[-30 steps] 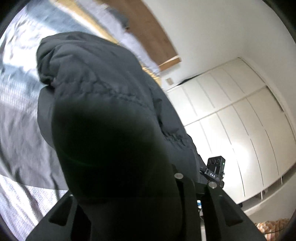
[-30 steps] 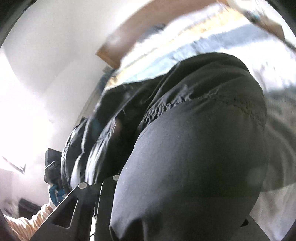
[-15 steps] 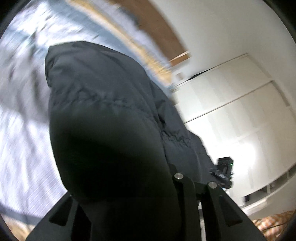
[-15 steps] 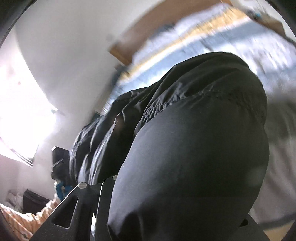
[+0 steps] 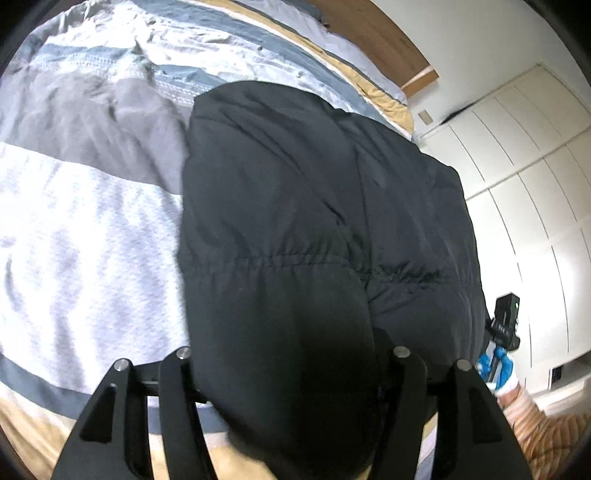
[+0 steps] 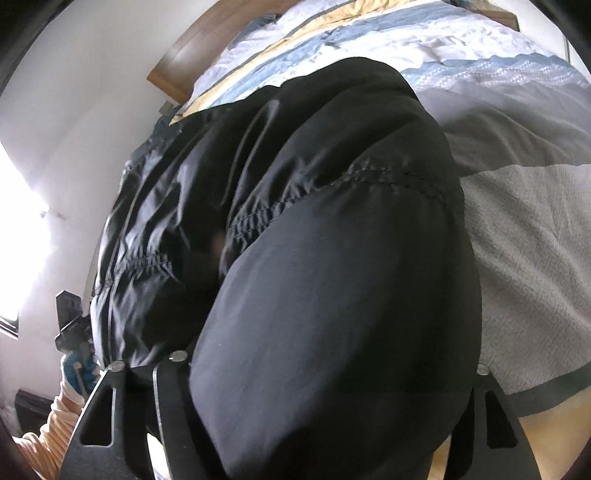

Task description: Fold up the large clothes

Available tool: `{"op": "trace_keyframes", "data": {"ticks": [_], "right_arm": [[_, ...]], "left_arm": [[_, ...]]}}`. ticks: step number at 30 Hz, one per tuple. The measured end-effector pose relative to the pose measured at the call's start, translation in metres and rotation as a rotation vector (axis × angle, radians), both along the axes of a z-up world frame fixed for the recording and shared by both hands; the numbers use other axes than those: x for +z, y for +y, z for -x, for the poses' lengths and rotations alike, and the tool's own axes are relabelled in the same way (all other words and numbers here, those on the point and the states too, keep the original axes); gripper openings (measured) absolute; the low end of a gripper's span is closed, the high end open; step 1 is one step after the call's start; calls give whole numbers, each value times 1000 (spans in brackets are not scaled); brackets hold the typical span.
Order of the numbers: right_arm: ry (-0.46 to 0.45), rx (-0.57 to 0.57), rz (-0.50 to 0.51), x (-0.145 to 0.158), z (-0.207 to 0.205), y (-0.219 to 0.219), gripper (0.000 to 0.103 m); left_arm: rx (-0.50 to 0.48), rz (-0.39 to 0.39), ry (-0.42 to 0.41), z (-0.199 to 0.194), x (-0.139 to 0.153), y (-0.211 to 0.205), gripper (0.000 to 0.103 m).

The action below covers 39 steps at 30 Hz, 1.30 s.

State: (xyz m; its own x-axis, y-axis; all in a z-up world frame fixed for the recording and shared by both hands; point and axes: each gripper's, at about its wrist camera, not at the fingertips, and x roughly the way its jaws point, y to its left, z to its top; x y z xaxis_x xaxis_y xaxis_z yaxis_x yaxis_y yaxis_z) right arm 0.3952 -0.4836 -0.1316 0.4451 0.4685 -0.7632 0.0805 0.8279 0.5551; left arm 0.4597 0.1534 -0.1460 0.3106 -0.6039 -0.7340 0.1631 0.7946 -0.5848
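Left wrist view gives us the nearest thing first: the left gripper (image 5: 284, 398) with its jaws opening, a thick fold of the black padded jacket (image 5: 317, 229) bulging up between the two black fingers (image 5: 173, 398). We cannot tell whether the pads press on the cloth, since the fabric hides the fingertips. Beyond the fold, the jacket spreads over the bed (image 5: 74, 229), on a duvet striped grey, white, blue and tan. Farther off we see the wooden headboard (image 5: 373, 33) and white wardrobe doors (image 5: 528, 177). At the right edge the other gripper appears, with a blue-gloved hand (image 5: 496, 369) and a striped sleeve (image 5: 546, 435) below it.

Right wrist view shows us the right gripper (image 6: 325, 402), its jaws also opening, with another bulky fold of the jacket filling the gap and covering most of the picture; again the pads are hidden. Both grippers point downward toward the bed. Only this view shows us the shiny creased side of the jacket, the bright window at the left, and the left gripper's holder seen from the opposite side. No containers are in sight.
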Motion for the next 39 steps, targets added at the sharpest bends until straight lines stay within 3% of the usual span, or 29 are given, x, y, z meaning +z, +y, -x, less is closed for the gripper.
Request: {"op": "trace_keyframes", "data": {"ticks": [3, 7, 14, 17, 21, 25, 30, 32, 35, 39], "right_arm": [[-15, -8, 7, -10, -2, -15, 83], [-50, -55, 16, -9, 5, -37, 87], [-130, -200, 82, 7, 48, -86, 92], [-144, -268, 107, 8, 69, -102, 92], [-165, -315, 158, 1, 93, -109, 92], [-222, -318, 216, 13, 113, -93, 100], [-327, -291, 289, 41, 145, -54, 103], [-332, -306, 299, 49, 158, -40, 103], [-319, -316, 312, 64, 181, -16, 103], [-323, -259, 451, 85, 209, 34, 103]], "left_arm": [[4, -4, -31, 20, 7, 47, 60], [74, -5, -82, 29, 24, 79, 64], [260, -26, -216, 47, 52, 102, 64], [298, -102, -262, 51, 57, 100, 64], [299, -145, -284, 60, 64, 87, 64], [247, -171, -320, 79, 78, 63, 64], [209, -185, -419, 134, 112, 32, 65], [214, -232, -458, 161, 120, 16, 85], [230, -223, -442, 202, 123, -4, 86], [232, -304, -424, 241, 122, -32, 86]]}}
